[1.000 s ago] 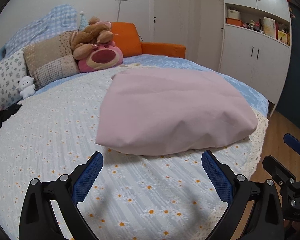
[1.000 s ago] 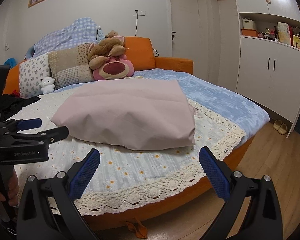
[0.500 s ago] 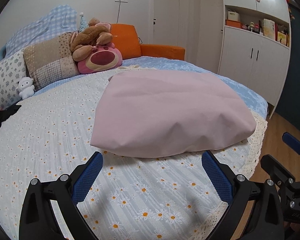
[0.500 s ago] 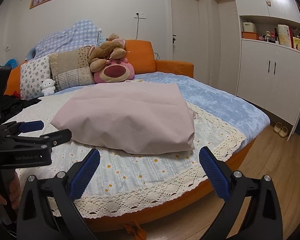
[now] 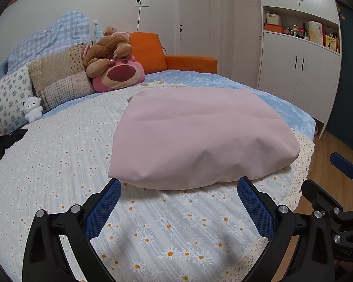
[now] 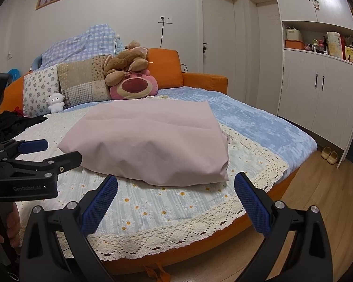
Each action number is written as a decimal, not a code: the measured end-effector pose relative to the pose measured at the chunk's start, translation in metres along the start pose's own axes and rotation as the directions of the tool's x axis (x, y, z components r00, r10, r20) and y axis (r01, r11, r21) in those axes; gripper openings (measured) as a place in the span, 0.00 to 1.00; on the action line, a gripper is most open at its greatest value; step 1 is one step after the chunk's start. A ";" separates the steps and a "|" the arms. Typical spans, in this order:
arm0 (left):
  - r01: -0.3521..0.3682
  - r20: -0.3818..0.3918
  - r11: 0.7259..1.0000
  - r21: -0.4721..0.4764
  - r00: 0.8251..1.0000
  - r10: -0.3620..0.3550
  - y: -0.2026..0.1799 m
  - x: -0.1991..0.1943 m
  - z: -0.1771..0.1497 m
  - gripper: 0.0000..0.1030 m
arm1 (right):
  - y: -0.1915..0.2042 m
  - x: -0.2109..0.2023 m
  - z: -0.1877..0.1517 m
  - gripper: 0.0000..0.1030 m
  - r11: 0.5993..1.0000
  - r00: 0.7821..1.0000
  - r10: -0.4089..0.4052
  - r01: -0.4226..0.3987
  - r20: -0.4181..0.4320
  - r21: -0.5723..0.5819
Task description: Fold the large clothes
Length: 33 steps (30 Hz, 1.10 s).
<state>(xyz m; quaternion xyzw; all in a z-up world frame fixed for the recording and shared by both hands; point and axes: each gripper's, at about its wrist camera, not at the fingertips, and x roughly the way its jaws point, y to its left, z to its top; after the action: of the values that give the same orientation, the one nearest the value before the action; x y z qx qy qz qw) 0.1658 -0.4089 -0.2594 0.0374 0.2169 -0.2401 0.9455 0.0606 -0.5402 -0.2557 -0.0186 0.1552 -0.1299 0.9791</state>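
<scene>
A folded pale pink cloth bundle (image 5: 200,138) is lying in the middle of the frame on the daisy-print white bedspread (image 5: 58,159), near the bed's lace-trimmed edge (image 6: 167,228). The left gripper (image 5: 179,185) is hovering just in front of the bundle's near edge, its blue-padded fingers (image 5: 103,206) spread wide and holding nothing. The right gripper (image 6: 176,181) is hanging likewise, spread and empty, at the lower centre. In the upper left, a pink bear-face plush cushion (image 5: 120,75) is resting against patchwork pillows (image 5: 58,80).

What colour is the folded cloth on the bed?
Plain pale pink folded cloth; clearest in the left wrist view.
</scene>
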 end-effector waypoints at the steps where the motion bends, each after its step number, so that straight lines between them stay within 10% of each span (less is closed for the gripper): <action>1: 0.004 -0.003 1.000 -0.001 1.000 -0.004 0.000 0.000 0.000 0.97 | 0.000 0.000 0.001 0.95 1.000 1.000 -0.001 0.001 0.000 0.000; 33: 0.028 0.020 0.999 -0.019 0.999 -0.028 -0.007 0.000 -0.006 0.97 | -0.007 0.012 -0.010 0.95 1.000 1.000 0.000 0.000 -0.012 -0.001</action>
<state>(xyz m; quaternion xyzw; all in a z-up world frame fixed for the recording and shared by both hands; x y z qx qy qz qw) 0.1600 -0.4140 -0.2641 0.0229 0.2105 -0.2515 0.9444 0.0673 -0.5497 -0.2680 -0.0184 0.1610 -0.1298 0.9782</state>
